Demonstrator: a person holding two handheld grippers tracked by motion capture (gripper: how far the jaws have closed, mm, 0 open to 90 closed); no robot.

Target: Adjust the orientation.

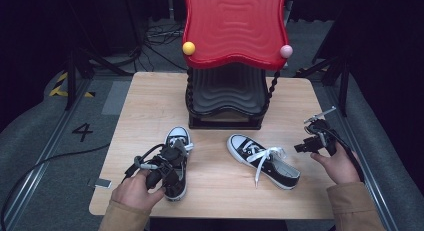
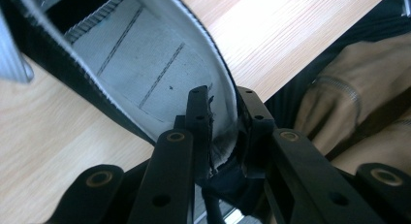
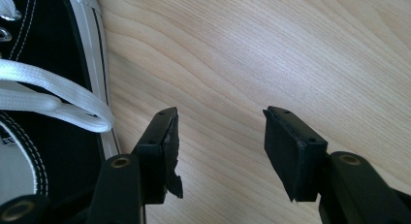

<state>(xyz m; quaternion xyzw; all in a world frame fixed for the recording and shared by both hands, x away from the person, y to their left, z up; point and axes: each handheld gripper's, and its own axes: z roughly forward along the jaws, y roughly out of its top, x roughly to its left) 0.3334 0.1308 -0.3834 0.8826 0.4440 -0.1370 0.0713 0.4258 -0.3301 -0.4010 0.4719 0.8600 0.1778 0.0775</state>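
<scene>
Two black canvas sneakers with white toe caps lie on the wooden table (image 1: 150, 98). The left sneaker (image 1: 177, 137) points away from me, and my left gripper (image 1: 167, 166) sits over its rear. In the left gripper view the jaws pinch the heel collar (image 2: 224, 115), one finger inside against the grey lining (image 2: 145, 54), the other outside. The right sneaker (image 1: 262, 160) lies angled, toe towards the rack, its white laces (image 3: 53, 95) loose. My right gripper (image 1: 312, 141) hovers to its right, open over bare wood (image 3: 220, 132), the shoe's side (image 3: 48, 151) just beside its left jaw.
A rack with a red wavy top shelf (image 1: 235, 26) and a black lower shelf (image 1: 227, 98) stands at the table's far middle. A small flat device (image 1: 102, 183) lies on the floor by the table's left front corner. Cables run across the floor.
</scene>
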